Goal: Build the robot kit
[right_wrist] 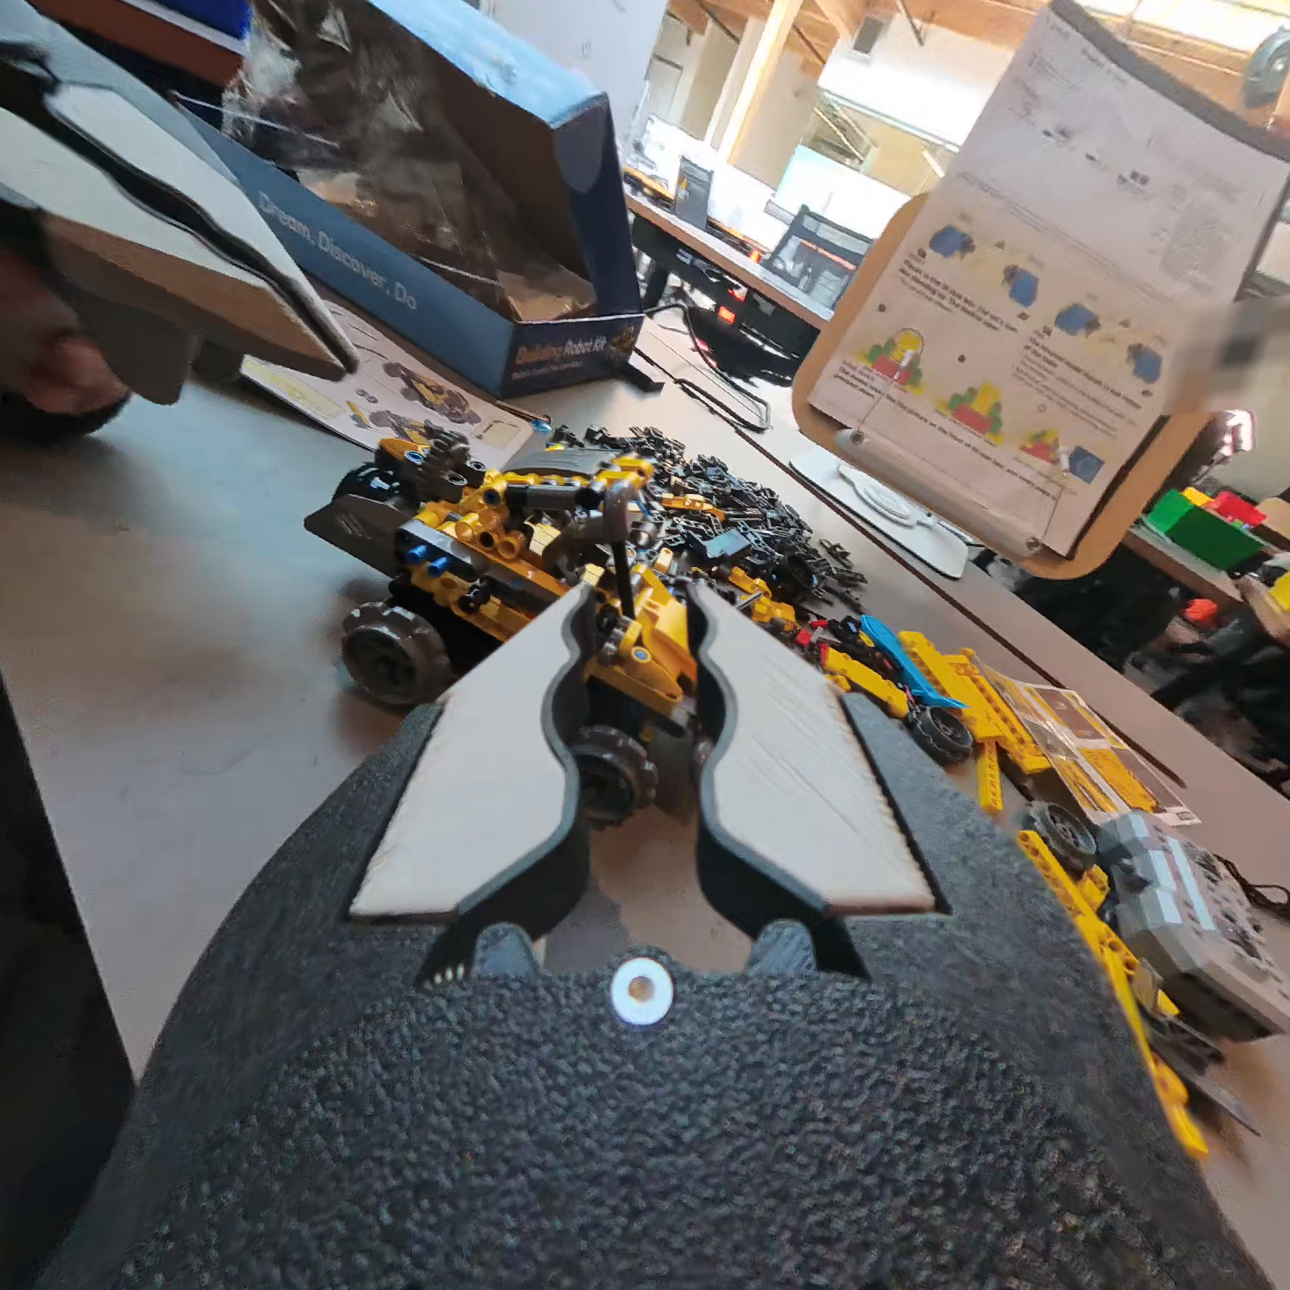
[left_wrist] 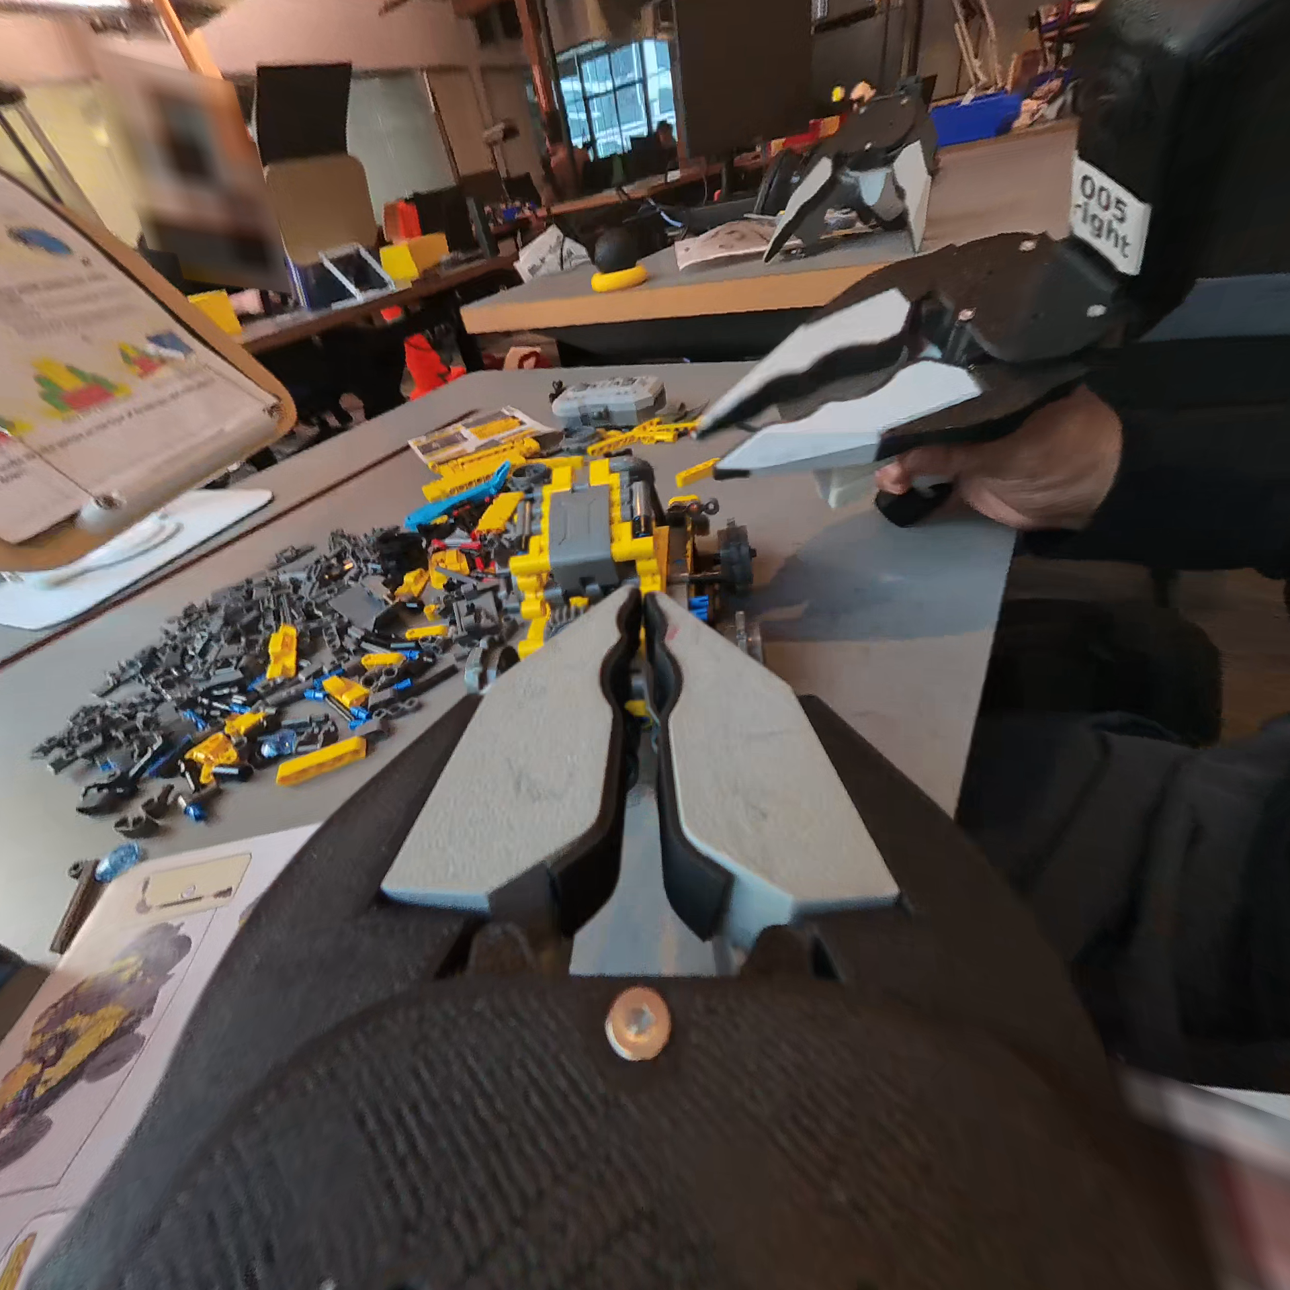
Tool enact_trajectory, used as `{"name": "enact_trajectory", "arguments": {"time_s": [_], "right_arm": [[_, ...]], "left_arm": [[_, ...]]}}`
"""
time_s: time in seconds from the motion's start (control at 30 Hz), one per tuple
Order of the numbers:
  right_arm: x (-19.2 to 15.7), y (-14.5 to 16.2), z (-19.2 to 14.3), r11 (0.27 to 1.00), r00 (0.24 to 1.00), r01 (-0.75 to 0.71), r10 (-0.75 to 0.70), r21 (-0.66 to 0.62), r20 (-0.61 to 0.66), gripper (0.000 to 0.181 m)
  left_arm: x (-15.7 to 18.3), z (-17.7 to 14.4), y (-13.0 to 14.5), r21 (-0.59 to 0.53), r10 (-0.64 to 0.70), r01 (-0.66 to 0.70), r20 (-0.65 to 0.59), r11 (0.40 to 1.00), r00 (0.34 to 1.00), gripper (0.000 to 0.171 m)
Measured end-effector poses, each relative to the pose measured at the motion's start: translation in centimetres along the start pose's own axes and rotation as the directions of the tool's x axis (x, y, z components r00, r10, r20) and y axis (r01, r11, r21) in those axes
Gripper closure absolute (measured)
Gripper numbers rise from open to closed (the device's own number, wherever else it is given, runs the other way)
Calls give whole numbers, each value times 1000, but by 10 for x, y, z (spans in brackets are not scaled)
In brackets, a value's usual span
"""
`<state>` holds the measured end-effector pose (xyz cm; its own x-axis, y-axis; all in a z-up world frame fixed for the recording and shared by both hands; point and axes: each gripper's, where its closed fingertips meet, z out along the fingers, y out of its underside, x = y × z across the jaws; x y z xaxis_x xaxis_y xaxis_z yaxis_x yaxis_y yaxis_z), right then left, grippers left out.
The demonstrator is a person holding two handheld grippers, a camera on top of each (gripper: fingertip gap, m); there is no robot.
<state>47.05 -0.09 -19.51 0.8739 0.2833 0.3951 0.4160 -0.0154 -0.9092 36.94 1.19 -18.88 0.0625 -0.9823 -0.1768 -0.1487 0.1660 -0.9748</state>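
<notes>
A half-built yellow and grey brick vehicle (left_wrist: 586, 537) stands on the grey table (left_wrist: 872, 663). My left gripper (left_wrist: 641, 597) is shut with nothing seen in it, its tips just above the vehicle's near end. It also shows in the right wrist view (right_wrist: 349, 363), raised above the table at the upper left. My right gripper (right_wrist: 635, 593) is open and empty, hovering over the vehicle (right_wrist: 502, 551), with a black wheel (right_wrist: 614, 768) showing between its fingers. In the left wrist view the right gripper (left_wrist: 712, 447) is held in a hand (left_wrist: 1033, 468) beyond the vehicle.
Loose black, grey, yellow and blue pieces (left_wrist: 230, 670) lie left of the vehicle, with yellow beams (right_wrist: 977, 705) and a grey battery box (right_wrist: 1187, 921) nearby. An instruction booklet (left_wrist: 139, 977), an open blue box (right_wrist: 433, 230) and a sheet on a stand (right_wrist: 1012, 314) surround them. My right fingertips sit around 11 centimetres from my left ones.
</notes>
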Motion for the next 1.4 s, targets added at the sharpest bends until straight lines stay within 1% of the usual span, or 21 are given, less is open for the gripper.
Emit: {"name": "enact_trajectory", "arguments": {"time_s": [0.03,0.1,0.13,0.2,0.27,0.37,0.43,0.47,0.5,0.57,0.63,0.7,0.8,0.87,0.93,1.13,1.17,1.27,1.3,1.33,1.4], "right_arm": [[-6,3,1,999,999,28,-28,-22,22,181],[-12,7,3,996,997,72,-70,-60,29,181],[-13,3,2,996,996,87,-86,-29,21,181],[-16,-2,0,996,996,85,-85,12,36,180],[-17,2,1,998,996,57,-56,-15,67,181],[-14,-7,-4,998,998,50,-52,47,39,181],[-12,-9,-4,998,998,18,-21,61,51,165],[-7,-6,-3,999,999,-9,7,43,42,181],[-15,-5,-3,999,995,-8,4,34,104,181],[-13,-7,-5,999,997,-3,-2,54,77,181],[-15,-16,-10,993,996,-1,-10,119,87,163],[-15,-13,-10,995,994,-28,17,100,112,181],[-13,-14,-10,995,995,-29,20,98,93,181],[-15,-20,-12,989,993,-40,23,143,116,162],[-17,-18,-12,990,987,-62,43,128,153,181],[-16,-17,-13,991,991,-54,37,125,130,181],[-22,-15,-11,993,985,-52,34,103,169,181],[-18,-15,-12,993,991,-45,30,108,130,181],[-19,-17,-13,992,989,-48,31,120,142,178],[-18,-17,-13,991,987,-65,46,120,152,167],[-20,-17,-13,990,982,-79,57,116,181,181]], "left_arm": [[2,1,-3,16,15,-15,13,1000,1000,152],[7,3,-5,22,31,-31,8,999,999,135],[11,3,-2,0,32,-32,-12,999,999,146],[15,5,-1,-4,27,-27,-39,1000,999,128],[17,4,4,-45,18,-21,-59,999,998,171],[13,2,-1,-4,26,-27,-19,1000,999,171],[10,2,-11,62,25,-26,14,998,1000,171],[11,-1,-11,60,43,-43,7,997,999,171],[12,-3,-11,56,55,-55,0,997,998,171],[23,-2,-8,46,66,-64,-62,997,996,171],[23,-1,-9,60,84,-81,-45,995,995,163],[18,-1,-6,36,93,-92,-14,995,996,171],[17,1,0,-8,65,-65,-28,998,997,171],[14,0,-4,25,48,-48,-14,999,999,171],[9,-4,-3,16,26,-26,-5,1000,1000,171],[2,-6,-5,44,-58,58,-14,997,998,161],[4,-7,-4,40,-68,69,-28,997,997,171],[6,-4,-1,9,-41,41,-20,999,999,171],[7,-3,0,5,-27,27,-13,1000,1000,158],[4,-2,1,-6,-27,27,7,1000,1000,131],[1,1,4,-29,-48,48,22,998,999,108]]}}
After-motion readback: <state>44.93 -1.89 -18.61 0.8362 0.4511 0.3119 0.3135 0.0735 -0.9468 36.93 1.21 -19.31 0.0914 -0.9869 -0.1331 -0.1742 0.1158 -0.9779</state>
